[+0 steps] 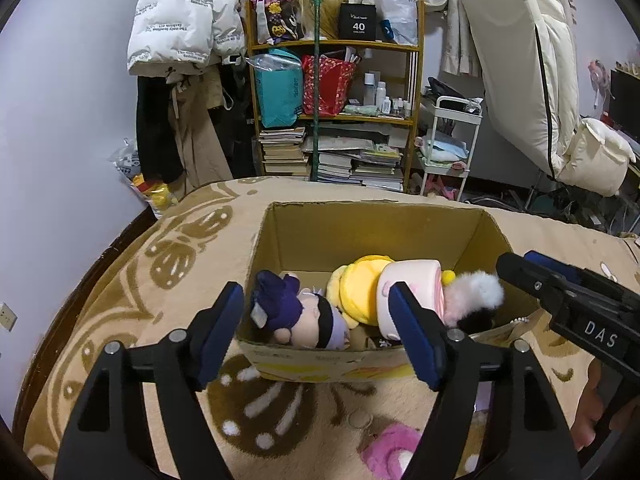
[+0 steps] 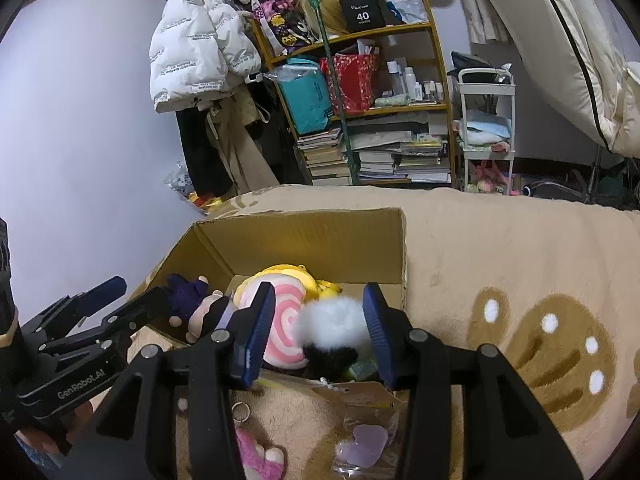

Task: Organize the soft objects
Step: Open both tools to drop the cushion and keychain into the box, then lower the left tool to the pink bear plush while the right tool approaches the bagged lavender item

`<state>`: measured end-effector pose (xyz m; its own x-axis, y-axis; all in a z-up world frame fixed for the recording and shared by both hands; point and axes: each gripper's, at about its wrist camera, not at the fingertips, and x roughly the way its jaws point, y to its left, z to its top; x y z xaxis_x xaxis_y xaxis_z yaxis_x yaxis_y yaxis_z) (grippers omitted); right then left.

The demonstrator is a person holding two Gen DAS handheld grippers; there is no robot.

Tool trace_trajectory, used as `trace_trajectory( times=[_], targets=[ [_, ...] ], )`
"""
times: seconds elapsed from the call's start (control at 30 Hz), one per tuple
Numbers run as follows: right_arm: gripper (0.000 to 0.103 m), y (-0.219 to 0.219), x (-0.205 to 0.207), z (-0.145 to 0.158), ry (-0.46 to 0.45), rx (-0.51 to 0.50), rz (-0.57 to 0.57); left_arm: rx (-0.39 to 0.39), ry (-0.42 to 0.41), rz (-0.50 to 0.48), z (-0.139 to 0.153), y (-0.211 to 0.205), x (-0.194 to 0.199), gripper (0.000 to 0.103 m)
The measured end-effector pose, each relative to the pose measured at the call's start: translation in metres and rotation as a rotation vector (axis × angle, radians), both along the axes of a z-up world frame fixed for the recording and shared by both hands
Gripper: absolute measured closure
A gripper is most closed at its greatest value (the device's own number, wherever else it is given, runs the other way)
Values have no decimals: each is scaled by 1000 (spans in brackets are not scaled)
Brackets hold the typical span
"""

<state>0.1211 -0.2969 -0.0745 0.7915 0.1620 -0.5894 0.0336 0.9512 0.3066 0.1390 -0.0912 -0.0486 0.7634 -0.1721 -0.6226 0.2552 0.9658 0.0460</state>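
Both grippers angle downward over the cardboard box [image 1: 360, 364]: left gripper [image 1: 320, 332] open, empty; right gripper [image 2: 316, 336] open (pads straddling white pompom [image 2: 334, 322], not gripping).

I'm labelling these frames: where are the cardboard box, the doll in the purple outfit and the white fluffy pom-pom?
cardboard box [image 1: 360, 232], left wrist view, inner back wall.
doll in the purple outfit [image 1: 280, 306], left wrist view, purple body.
white fluffy pom-pom [image 2: 334, 322], right wrist view, centre of the fluff.

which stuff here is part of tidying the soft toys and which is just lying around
Part of the job:
cardboard box
purple-haired doll
yellow plush
pink swirl plush
white fluffy pompom
pink plush on the blanket

Just lying about:
bookshelf
white puffer jacket
white cart
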Motion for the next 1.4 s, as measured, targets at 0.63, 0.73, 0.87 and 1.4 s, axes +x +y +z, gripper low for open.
trace_trajectory(
  times=[0.63,0.73,0.87,1.4],
  targets=[
    [12,-1,-38,36,-91,-16,-21,-5,-19,67,30,26,-49,15],
    [4,-2,-48,41,-105,-35,-26,-27,-21,81,36,32,-59,7],
    [0,-2,-63,50,-135,-58,-51,-28,-35,92,43,35,-71,7],
    [0,-6,-104,66,-131,-95,-96,-16,38,97,45,38,-101,6]
  ],
)
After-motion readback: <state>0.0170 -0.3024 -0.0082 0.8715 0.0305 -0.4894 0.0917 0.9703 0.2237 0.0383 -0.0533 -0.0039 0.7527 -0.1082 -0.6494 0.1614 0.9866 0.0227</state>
